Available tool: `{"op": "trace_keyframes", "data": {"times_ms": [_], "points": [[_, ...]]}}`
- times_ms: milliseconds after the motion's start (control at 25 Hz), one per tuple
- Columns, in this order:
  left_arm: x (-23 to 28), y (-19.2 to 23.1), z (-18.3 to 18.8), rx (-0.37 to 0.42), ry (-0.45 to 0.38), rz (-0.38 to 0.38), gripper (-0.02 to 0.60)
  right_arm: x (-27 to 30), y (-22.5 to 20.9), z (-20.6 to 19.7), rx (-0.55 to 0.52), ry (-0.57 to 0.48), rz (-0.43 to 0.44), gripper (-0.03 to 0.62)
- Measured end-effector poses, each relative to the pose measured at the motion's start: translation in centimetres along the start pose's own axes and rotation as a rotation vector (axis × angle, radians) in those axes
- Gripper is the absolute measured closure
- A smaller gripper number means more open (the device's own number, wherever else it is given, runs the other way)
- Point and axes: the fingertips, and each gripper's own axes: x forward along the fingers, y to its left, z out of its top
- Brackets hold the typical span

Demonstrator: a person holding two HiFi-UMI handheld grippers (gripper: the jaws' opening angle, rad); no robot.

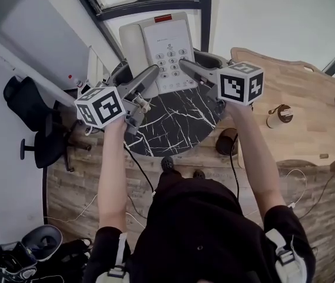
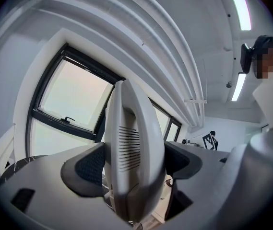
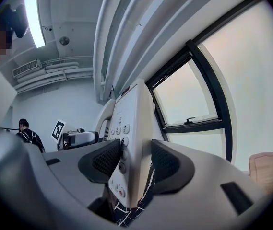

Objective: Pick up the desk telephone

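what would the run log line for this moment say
phase: lift | left hand-held gripper: shut on desk telephone, handset side | right hand-held gripper: shut on its keypad side | phone held over marble table

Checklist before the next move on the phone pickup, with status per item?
1. Left gripper fingers shut on the white desk telephone's handset: ok.
2. Right gripper fingers shut on the keypad-side edge: ok.
3. Keypad faces up toward the head view: ok.
4. Handset seated in its cradle: cannot tell.
5. Telephone clear of the round black marble table: cannot tell.
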Motion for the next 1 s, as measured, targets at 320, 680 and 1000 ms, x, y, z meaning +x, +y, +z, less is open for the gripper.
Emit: {"op": "trace_keyframes", "data": {"times_ms": [320, 680, 1000], "points": [[-0.3, -1.4, -0.1, 0.016, -0.007, 0.003, 0.190, -1.3, 0.5, -0.1, 0.009, -0.016, 0.002, 0.375], [-0.8, -2.2, -0.3, 0.025, -0.006, 0.008, 0.190, -2.0, 1.2, -0.1, -0.014, -0.020, 0.005, 0.378], [-0.9, -2.8, -0.5, 0.030, -0.003, 0.006, 0.190, -2.6, 1.4, -0.1, -0.038, -0.021, 0.001, 0.378]]}}
